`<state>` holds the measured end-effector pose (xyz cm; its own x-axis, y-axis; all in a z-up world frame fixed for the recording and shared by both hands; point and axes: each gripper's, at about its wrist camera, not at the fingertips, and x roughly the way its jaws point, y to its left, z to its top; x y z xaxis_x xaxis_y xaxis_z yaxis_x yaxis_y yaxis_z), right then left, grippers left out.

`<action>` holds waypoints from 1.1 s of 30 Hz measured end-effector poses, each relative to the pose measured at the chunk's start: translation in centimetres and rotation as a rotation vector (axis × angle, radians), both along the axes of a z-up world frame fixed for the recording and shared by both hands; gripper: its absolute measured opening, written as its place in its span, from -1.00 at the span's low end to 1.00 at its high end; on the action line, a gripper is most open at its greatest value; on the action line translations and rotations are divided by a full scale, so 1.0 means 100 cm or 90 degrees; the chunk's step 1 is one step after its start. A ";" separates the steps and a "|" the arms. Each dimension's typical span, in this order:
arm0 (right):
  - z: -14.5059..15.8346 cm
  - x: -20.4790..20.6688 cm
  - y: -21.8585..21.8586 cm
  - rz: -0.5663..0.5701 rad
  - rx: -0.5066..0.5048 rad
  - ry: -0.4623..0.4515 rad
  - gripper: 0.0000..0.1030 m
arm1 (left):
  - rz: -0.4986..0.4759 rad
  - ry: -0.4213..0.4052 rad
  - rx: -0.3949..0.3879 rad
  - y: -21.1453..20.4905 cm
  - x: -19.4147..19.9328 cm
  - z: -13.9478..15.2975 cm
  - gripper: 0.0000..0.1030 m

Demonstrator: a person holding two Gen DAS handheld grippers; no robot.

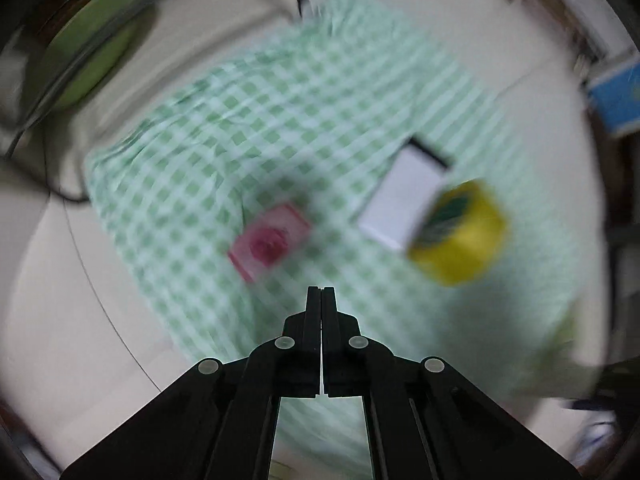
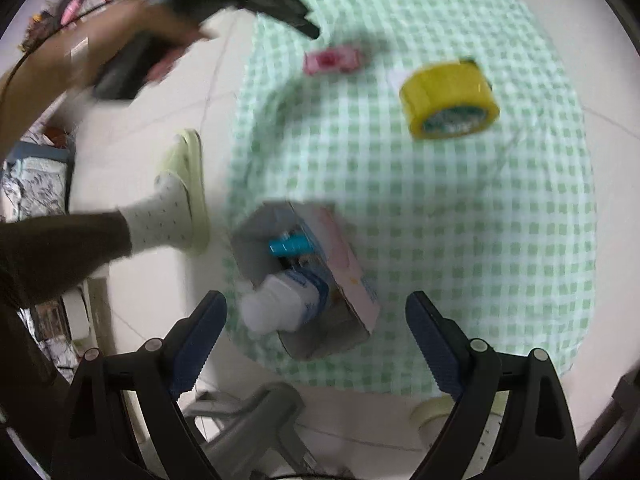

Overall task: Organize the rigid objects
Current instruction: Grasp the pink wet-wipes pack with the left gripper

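Currently: left claw (image 1: 321, 290) clenched empty, to be opened over pink box (image 1: 269, 242) | right claw (image 2: 316, 332) released above carton (image 2: 352, 276).

Both wrist views downward, sharing checked cloth (image 1: 320, 128).

Motion blur covers both views. On the checked cloth (image 1: 280, 128), the pink item (image 1: 269, 242) is too smeared to identify. The yellow tape roll (image 1: 460, 232) hides 1 corner of the white box (image 1: 404, 196) beside it; its print is unreadable. In the right wrist view, the left gripper (image 2: 314, 32) is a dark streak at the cloth's far corner. The carton (image 2: 320, 280) conceals the lower parts of its contents.
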<state>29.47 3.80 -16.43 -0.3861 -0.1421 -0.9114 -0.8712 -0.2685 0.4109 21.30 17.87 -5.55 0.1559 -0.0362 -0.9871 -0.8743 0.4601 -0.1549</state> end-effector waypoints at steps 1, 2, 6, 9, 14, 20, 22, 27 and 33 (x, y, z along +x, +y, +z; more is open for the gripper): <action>0.004 -0.001 0.001 -0.005 0.010 0.010 0.78 | 0.026 -0.022 -0.007 -0.006 -0.008 0.015 -1.00; 0.013 -0.003 0.004 -0.014 0.028 0.030 0.78 | 0.067 -0.051 -0.016 -0.016 -0.021 0.038 -1.00; 0.031 -0.017 0.007 -0.016 0.067 0.052 0.78 | 0.045 -0.035 0.022 -0.046 -0.039 0.083 -1.00; 0.036 -0.027 0.002 -0.018 0.060 0.042 0.78 | -0.001 0.020 0.012 -0.059 -0.038 0.078 -0.87; 0.034 -0.029 -0.016 -0.013 0.026 0.057 0.78 | -0.067 0.131 0.004 -0.045 -0.021 0.022 0.94; 0.014 -0.030 -0.032 0.041 0.018 -0.002 0.78 | -0.186 0.204 0.011 -0.015 0.026 -0.064 0.94; 0.010 -0.029 -0.032 0.045 0.009 -0.007 0.78 | -0.211 0.209 0.031 0.000 0.038 -0.087 0.94; 0.005 -0.024 -0.031 0.071 -0.009 0.000 0.78 | -0.220 0.208 0.001 0.040 0.052 -0.146 0.94; -0.005 -0.011 -0.028 0.055 -0.036 -0.010 0.78 | -0.189 0.199 -0.024 0.051 0.050 -0.182 -0.13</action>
<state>28.40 1.03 -16.95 -0.3551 -0.2265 -0.9070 -0.8524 -0.3199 0.4136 26.25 22.97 -23.73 -0.1735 -0.0712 -0.9823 -0.7119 0.6983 0.0751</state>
